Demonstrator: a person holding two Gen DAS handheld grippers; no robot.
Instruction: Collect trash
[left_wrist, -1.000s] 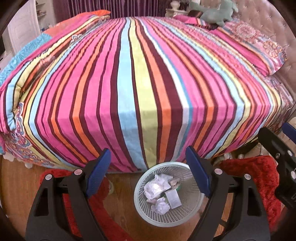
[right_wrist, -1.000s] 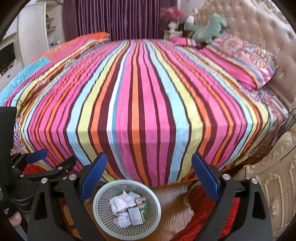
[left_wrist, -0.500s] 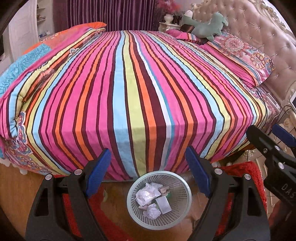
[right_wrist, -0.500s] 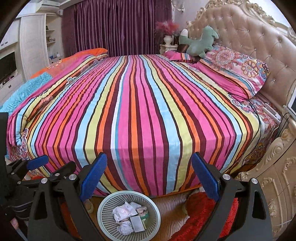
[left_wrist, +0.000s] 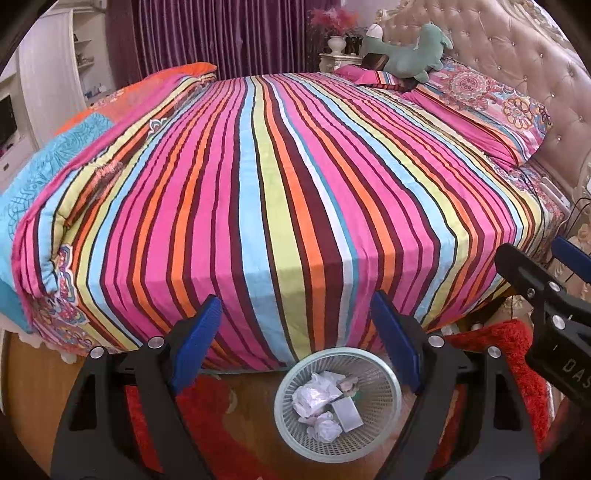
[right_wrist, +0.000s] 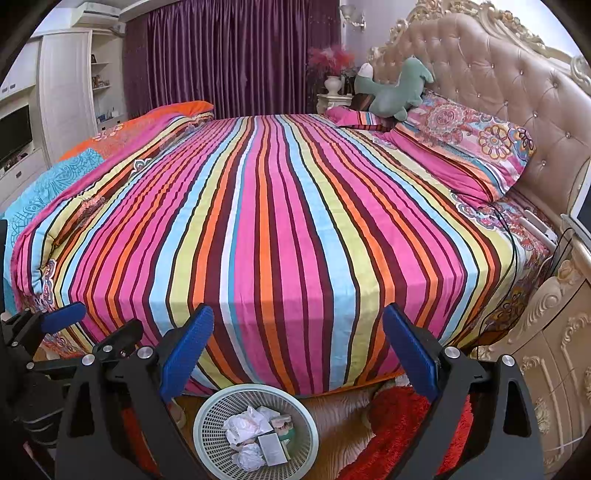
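A: Trash (left_wrist: 325, 404) sits in the pale mesh basket (left_wrist: 388, 373) on the wooden floor (left_wrist: 33, 387), right at the foot of the striped bedspread (left_wrist: 288, 192). You can see crumpled white paper, a flat grey packet and a small printed wrapper inside it.

B: And your 2 tools?

A: Your left tool (left_wrist: 295, 343) stands wide, nothing between its blue pads (left_wrist: 197, 343); the basket shows just below and between them. Your right tool (right_wrist: 299, 350) is wide too and holds nothing. From its view the basket (right_wrist: 214, 417) lies low and left of centre, with the trash (right_wrist: 255, 432) in it.

B: Where are they relative to each other?

A: Your left tool (right_wrist: 92, 328) shows at the left edge of the right view, your right tool (left_wrist: 546, 269) at the right edge of the left view, apart from each other.

B: Anything else around?

A: A red shaggy rug (right_wrist: 399, 424) lies beside the basket, a green plush toy (right_wrist: 391, 88) rests on the pillows (right_wrist: 472, 147) by the tufted headboard (right_wrist: 498, 77), and purple curtains (right_wrist: 229, 55) hang behind the bed.
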